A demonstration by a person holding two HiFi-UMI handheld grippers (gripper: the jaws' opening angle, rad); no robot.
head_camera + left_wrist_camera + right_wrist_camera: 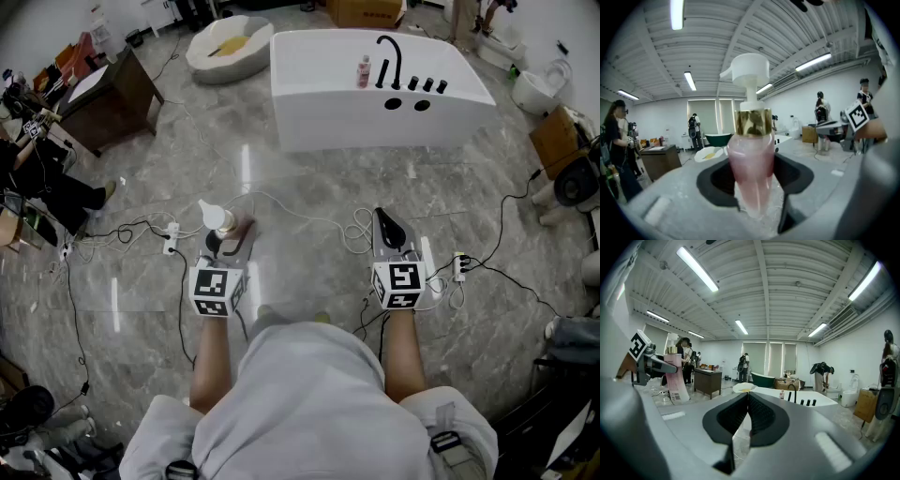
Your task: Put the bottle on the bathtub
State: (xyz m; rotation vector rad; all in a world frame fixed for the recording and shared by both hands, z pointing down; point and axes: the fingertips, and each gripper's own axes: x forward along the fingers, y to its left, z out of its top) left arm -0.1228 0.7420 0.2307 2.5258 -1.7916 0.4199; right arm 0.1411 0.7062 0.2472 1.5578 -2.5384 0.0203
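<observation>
My left hand-held gripper (225, 244) is clamped on the bottle (217, 220), low and left of centre in the head view. In the left gripper view the two dark pads press on either side of its pink body (752, 159), below the gold collar (753, 123) and the white pump (749, 68). The bottle stands upright between them, held clear above the grey marble floor (309, 178).

My right hand-held gripper (386, 228) sits low and right of centre in the head view. Its jaws are closed on each other with nothing between them, and the right gripper view shows the ribbed pads meeting in a thin line (748, 401). At the left edge of that view I can see the bottle (676, 383) in the other gripper.

The white bathtub (375, 112) lies at the top centre of the head view, well apart from both grippers, with open floor between. A black faucet (389, 58) and a small bottle (364, 71) stand on its near rim. In the right gripper view the bathtub (808, 401) shows just right of centre, beyond the closed jaws.

An oval tub (230, 47) lies to the upper left of the bathtub, and a dark desk (117, 98) stands farther left. Cables (141, 228) trail over the floor to the left of the bottle.
</observation>
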